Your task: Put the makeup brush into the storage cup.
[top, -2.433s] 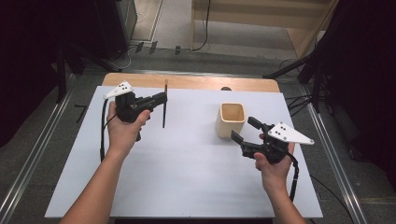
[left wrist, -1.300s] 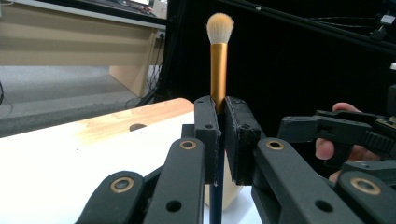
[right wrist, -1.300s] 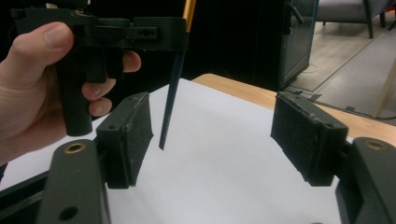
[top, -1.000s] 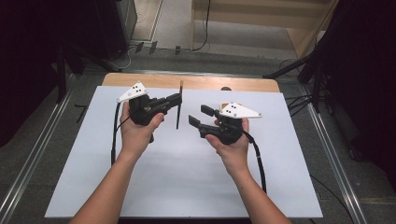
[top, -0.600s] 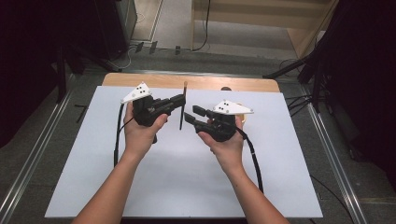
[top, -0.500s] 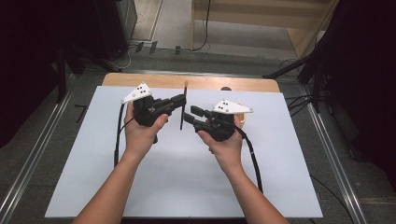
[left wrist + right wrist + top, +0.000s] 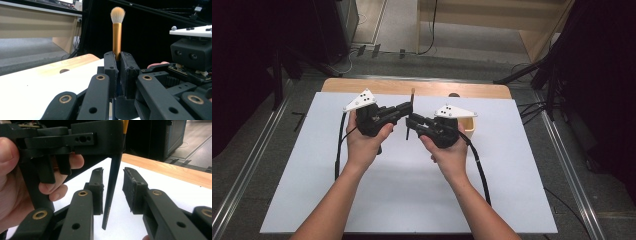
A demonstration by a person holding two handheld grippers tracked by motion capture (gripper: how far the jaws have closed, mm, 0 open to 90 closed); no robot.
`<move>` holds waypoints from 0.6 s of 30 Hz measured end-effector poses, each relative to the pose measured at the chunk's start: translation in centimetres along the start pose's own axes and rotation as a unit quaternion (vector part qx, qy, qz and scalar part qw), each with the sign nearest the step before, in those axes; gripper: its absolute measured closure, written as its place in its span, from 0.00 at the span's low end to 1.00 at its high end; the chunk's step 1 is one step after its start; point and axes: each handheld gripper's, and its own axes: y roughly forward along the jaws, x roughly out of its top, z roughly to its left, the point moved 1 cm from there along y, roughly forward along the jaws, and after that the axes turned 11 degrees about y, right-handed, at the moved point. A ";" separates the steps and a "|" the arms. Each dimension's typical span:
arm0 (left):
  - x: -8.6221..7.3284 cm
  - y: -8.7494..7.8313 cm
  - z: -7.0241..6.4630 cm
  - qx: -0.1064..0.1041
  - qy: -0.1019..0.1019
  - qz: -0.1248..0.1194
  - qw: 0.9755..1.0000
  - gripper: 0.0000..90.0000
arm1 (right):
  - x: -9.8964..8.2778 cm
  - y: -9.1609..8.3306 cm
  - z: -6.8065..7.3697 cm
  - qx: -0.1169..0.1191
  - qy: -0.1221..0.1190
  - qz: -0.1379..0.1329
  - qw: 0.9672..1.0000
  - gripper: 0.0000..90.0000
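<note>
surface: white table [image 7: 402, 200] | on it: beige cup [image 7: 468, 124]

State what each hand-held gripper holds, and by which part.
Left hand-held gripper: makeup brush, clamped upright below its gold ferrule. Right hand-held gripper: holds nothing yet; its jaws, just closing, flank the black handle.

I'm working in what looks like a lab. Black curtains [image 7: 242, 60] surround the white table [image 7: 312, 165], with floor rails [image 7: 242, 170] and loose cables [image 7: 532, 107].
</note>
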 end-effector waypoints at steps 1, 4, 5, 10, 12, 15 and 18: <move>0.0 0.0 0.0 -0.001 -0.001 0.000 1.000 0.95 | 0.0 0.0 0.0 0.001 0.002 0.000 1.000 0.80; -0.1 0.1 0.0 -0.001 0.002 0.001 1.000 0.95 | 0.1 0.1 0.0 0.004 0.004 -0.002 1.000 0.82; -0.1 0.1 -0.1 -0.002 0.002 0.001 1.000 0.95 | 0.1 0.2 0.0 0.005 0.006 -0.002 1.000 0.82; -0.1 0.3 -0.2 -0.003 0.003 0.002 1.000 0.95 | 0.3 0.3 0.0 0.003 0.009 0.001 1.000 0.86; -0.2 0.3 -0.2 -0.004 0.003 0.004 1.000 0.95 | 0.3 0.3 -0.1 0.001 0.012 0.003 1.000 0.89; -0.2 0.4 -0.2 -0.005 0.004 0.004 1.000 0.95 | 0.3 0.3 -0.3 0.003 0.018 0.006 1.000 0.91; -0.2 0.4 -0.1 -0.005 0.003 0.003 1.000 0.95 | 0.3 0.3 -0.4 0.005 0.022 0.008 1.000 0.93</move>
